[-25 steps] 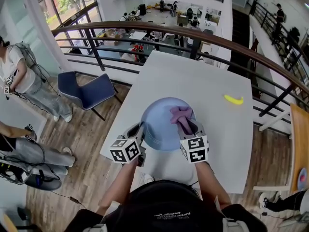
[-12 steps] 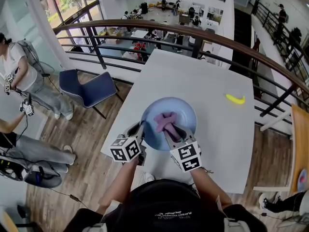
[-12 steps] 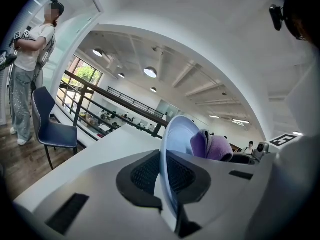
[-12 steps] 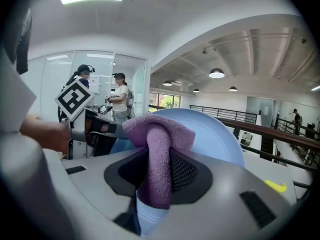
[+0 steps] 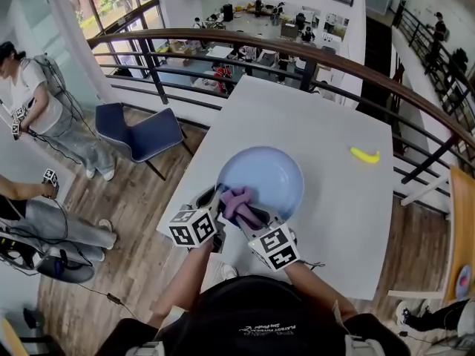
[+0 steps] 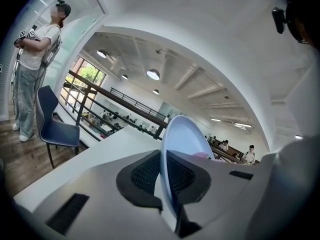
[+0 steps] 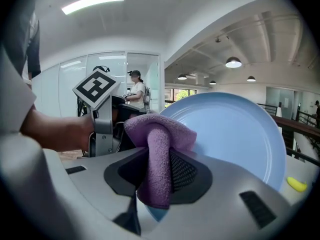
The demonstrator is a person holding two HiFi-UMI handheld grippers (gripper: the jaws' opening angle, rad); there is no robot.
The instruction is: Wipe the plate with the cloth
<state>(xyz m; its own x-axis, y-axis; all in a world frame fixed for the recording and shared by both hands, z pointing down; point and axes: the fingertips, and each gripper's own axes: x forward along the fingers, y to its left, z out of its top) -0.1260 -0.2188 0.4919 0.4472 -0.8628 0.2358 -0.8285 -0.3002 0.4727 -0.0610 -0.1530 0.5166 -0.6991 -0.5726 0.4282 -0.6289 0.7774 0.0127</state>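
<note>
Open-plan office mezzanine — railing [image 5: 223,33], desks [image 5: 260,21] below, blue chair [image 5: 137,136]

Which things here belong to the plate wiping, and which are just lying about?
In the job:
- plate, clamped at its rim by the left claw
- purple cloth, gripped in the right claw, on the plate's near edge

Just lying about:
- yellow banana on the table
- blue chair beside the table
</note>
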